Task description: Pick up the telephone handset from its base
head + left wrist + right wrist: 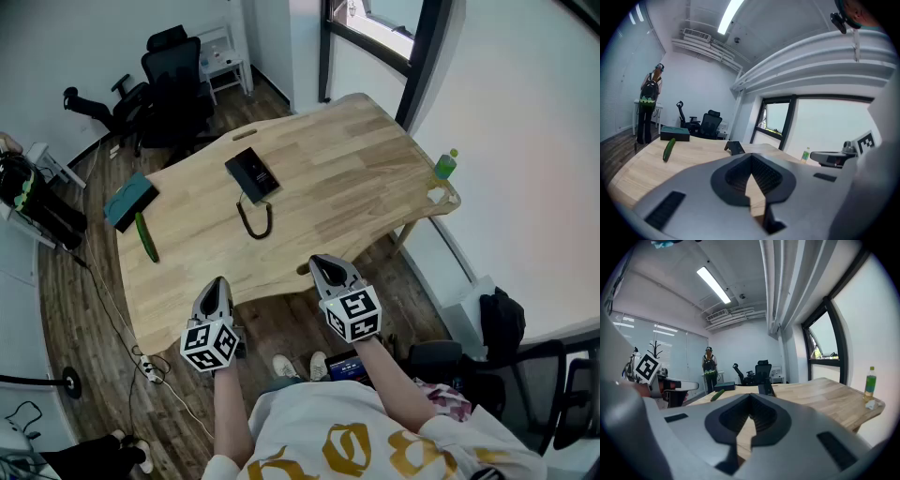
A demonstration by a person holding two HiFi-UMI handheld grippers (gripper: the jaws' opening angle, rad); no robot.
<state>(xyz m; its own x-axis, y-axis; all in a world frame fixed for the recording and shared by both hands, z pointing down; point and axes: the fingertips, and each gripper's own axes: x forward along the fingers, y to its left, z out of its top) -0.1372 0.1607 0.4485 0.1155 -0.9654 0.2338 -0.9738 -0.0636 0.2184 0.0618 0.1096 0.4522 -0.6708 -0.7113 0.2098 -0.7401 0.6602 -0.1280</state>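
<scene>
The black telephone (251,174) sits at the middle of the wooden table (356,178), its handset resting on the base. Its coiled cord (255,221) loops toward me. The phone shows small and far ahead in the left gripper view (736,148) and the right gripper view (765,388). My left gripper (217,284) (751,157) hovers at the table's near edge, jaws shut and holding nothing. My right gripper (322,263) (750,396) is beside it over the same edge, also shut and holding nothing. Both are well short of the phone.
A cucumber (145,236) and a dark teal box (129,200) lie at the table's left end. A green bottle (445,164) stands at the right corner. Office chairs (173,80) are beyond the table's far left. A person (647,108) stands in the background.
</scene>
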